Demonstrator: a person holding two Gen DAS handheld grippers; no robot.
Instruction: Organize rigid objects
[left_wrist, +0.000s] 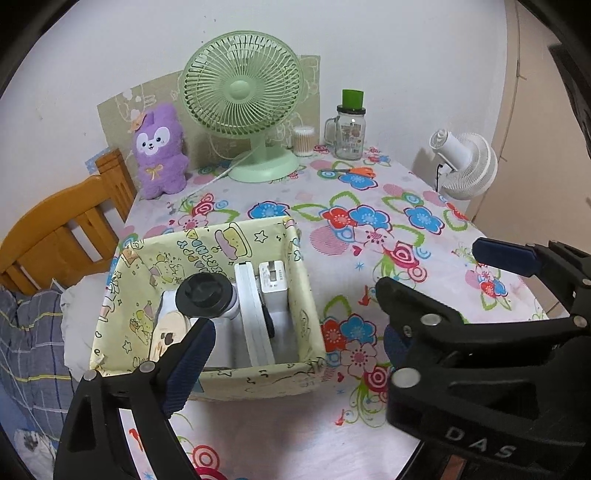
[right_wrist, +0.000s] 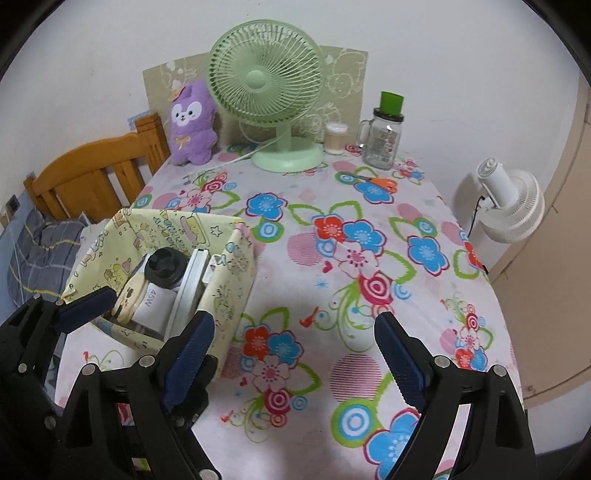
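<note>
Judging by how things lie, the sorting looks nearly finished: the rigid things already stand packed in the fabric box (left_wrist: 207, 295) — a black-capped bottle (left_wrist: 205, 297), a flat white case (left_wrist: 255, 317) on edge, a white charger (left_wrist: 273, 286) and a cream piece I cannot name. That box sits just ahead and left of the left claw (left_wrist: 295, 339), whose jaws stand wide and empty, its left pad in front of the box's near wall without clearly touching it. The right claw (right_wrist: 295, 354) is likewise wide, with nothing between its pads, hovering over bare cloth with the box off to its left.

What remains loose, as I read it, is the pair of orange-handled scissors (right_wrist: 382, 183), lying well ahead of the right claw near the far edge. Fetching them would call for a long reach forward and a low, flat pinch.

Beyond both claws, the surface wears a flowered cloth (right_wrist: 325, 295). Along its far edge stand a green fan (right_wrist: 267, 92), a purple plush toy (right_wrist: 192, 122), a tub of cotton swabs (right_wrist: 336, 138) and a glass jar mug (right_wrist: 382, 136) with a green lid — a white fan (right_wrist: 511, 203) sits off to the right. A wooden bed frame (left_wrist: 70, 221) with bedding lies to the left.
</note>
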